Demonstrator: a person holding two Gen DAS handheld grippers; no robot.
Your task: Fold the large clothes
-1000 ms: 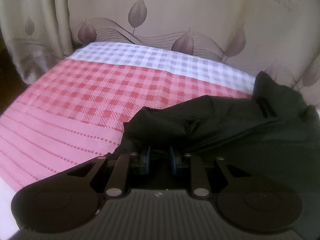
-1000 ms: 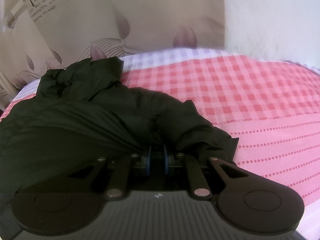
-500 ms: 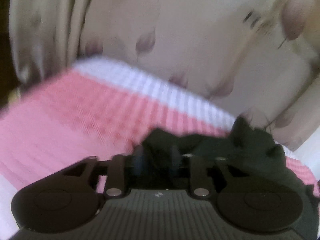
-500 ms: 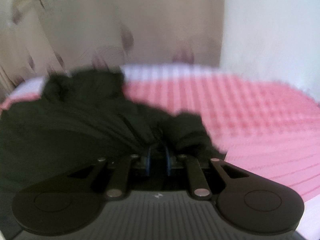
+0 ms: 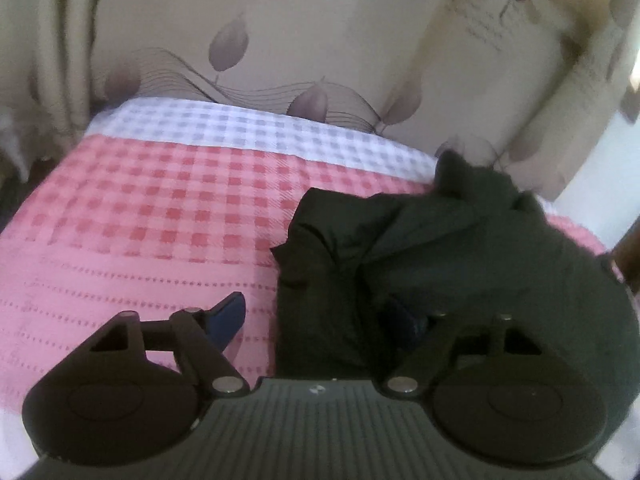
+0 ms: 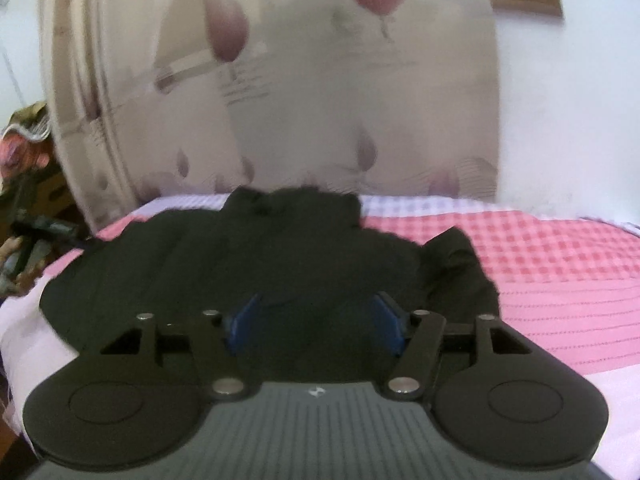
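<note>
We see our left tool (image 5: 320, 320) spread wide, gripping nothing, its blue pads (image 5: 226, 318) smooth. Beside it the dark garment (image 5: 460, 256) lies crumpled, soft and matte, on the bed (image 5: 160, 208) with its pink checked cover. Our right tool (image 6: 316, 324) gapes open above the cloth.

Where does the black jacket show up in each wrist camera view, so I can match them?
Left wrist: black jacket fills lower right, beyond the open left gripper.
Right wrist: centre, left of middle, beyond the open right gripper.
Shared landmark: pink checked bedspread under it.
</note>
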